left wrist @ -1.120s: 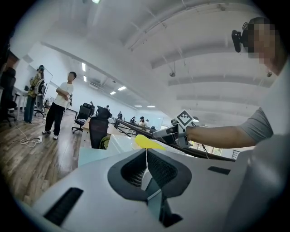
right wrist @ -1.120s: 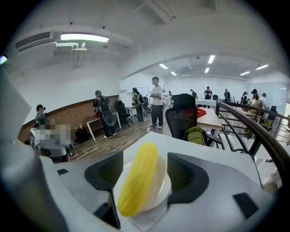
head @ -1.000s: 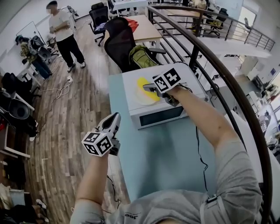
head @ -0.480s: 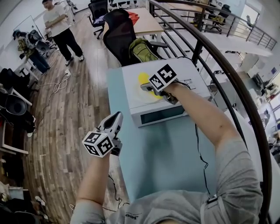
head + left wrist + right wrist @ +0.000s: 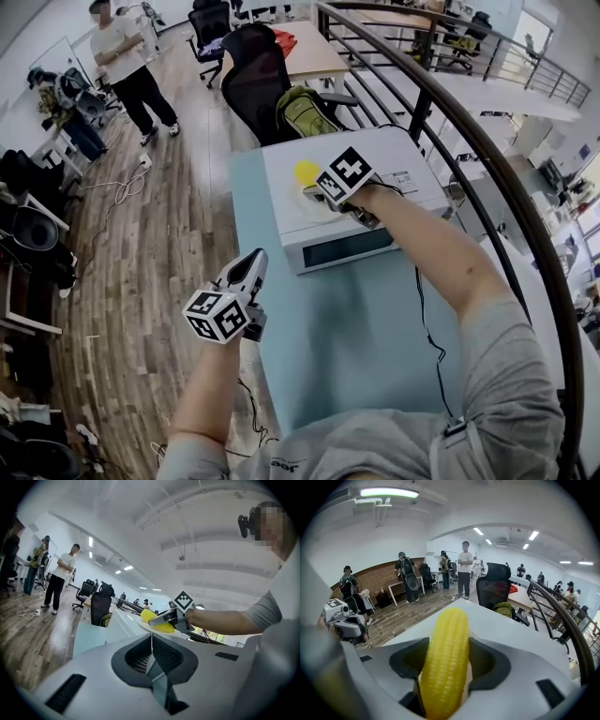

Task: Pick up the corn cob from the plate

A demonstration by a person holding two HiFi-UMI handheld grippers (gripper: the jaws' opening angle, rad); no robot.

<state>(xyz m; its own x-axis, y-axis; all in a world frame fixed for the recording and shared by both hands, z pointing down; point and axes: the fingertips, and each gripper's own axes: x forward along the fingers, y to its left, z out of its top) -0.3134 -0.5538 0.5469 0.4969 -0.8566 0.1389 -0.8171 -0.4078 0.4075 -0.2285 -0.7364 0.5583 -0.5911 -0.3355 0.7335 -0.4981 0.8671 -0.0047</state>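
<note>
A yellow corn cob (image 5: 446, 660) lies on a white plate (image 5: 144, 625) on top of a white microwave (image 5: 398, 169). In the head view only the cob's far end (image 5: 306, 172) shows past my right gripper (image 5: 315, 192), which points steeply down over it. The right gripper view shows the cob lengthwise between the jaws of that gripper (image 5: 445, 670). The jaws are closing, and a thin strip still shows beside the cob. My left gripper (image 5: 251, 264) hovers near the table's left edge, shut and holding nothing, and aimed at the plate.
The microwave stands on a light blue table (image 5: 356, 328). A dark curved railing (image 5: 473, 141) runs along the right. Behind the table are a black office chair (image 5: 251, 84) and a green backpack (image 5: 305, 114). A person (image 5: 127, 66) stands on the wooden floor, far left.
My right gripper has sunk a little onto the plate and now covers more of the corn cob. The left gripper has hardly moved.
</note>
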